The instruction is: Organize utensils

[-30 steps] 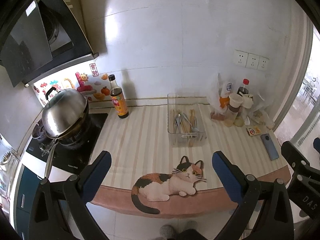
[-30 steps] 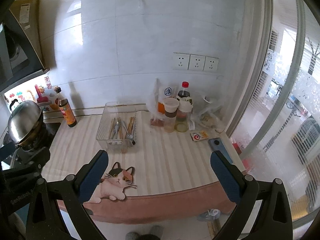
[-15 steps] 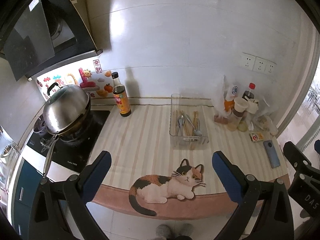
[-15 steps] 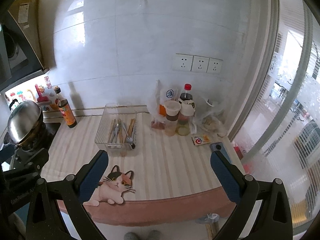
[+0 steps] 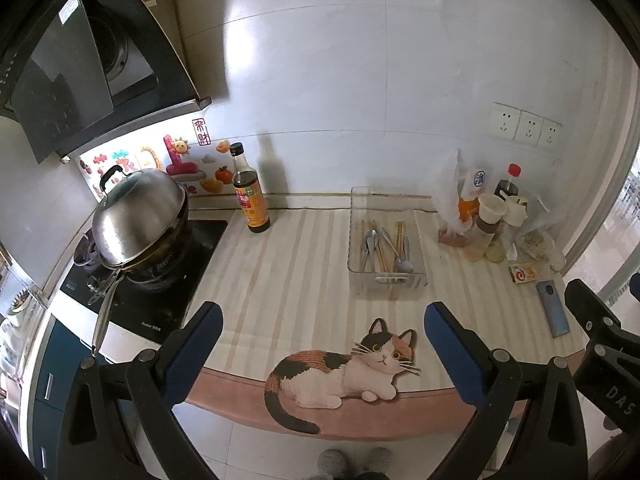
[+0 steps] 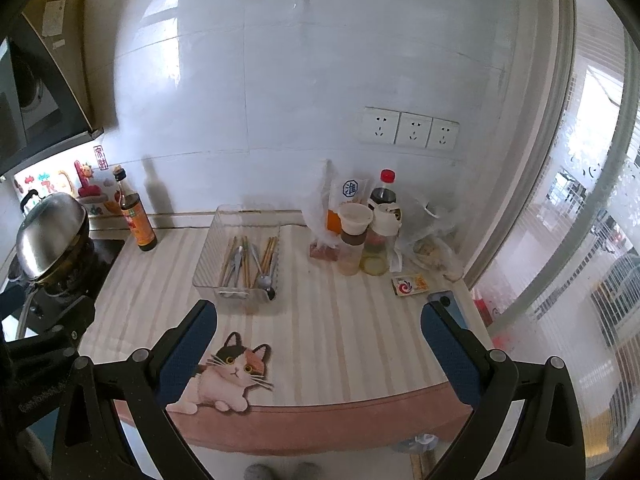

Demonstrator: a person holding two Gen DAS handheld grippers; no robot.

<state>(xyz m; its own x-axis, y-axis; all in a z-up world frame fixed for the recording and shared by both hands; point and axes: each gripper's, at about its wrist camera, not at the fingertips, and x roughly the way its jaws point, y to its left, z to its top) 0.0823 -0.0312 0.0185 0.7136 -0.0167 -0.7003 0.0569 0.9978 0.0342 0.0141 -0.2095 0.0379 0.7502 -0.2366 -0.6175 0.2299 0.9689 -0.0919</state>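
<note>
While claws gape, clear tray (image 5: 386,280) holds utensils (image 5: 384,246)

Hood (image 5: 80,80) cut off at upper left; utensils (image 5: 384,246) overlap in tray (image 5: 386,280), individual pieces indistinct; phone (image 6: 444,304) partly hidden.

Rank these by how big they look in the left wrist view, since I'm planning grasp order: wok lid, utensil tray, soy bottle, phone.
1. Wok lid
2. Utensil tray, close behind the lid, so that order is unsure
3. Soy bottle
4. Phone, though fisheye stretch at the edge makes this rough
</note>
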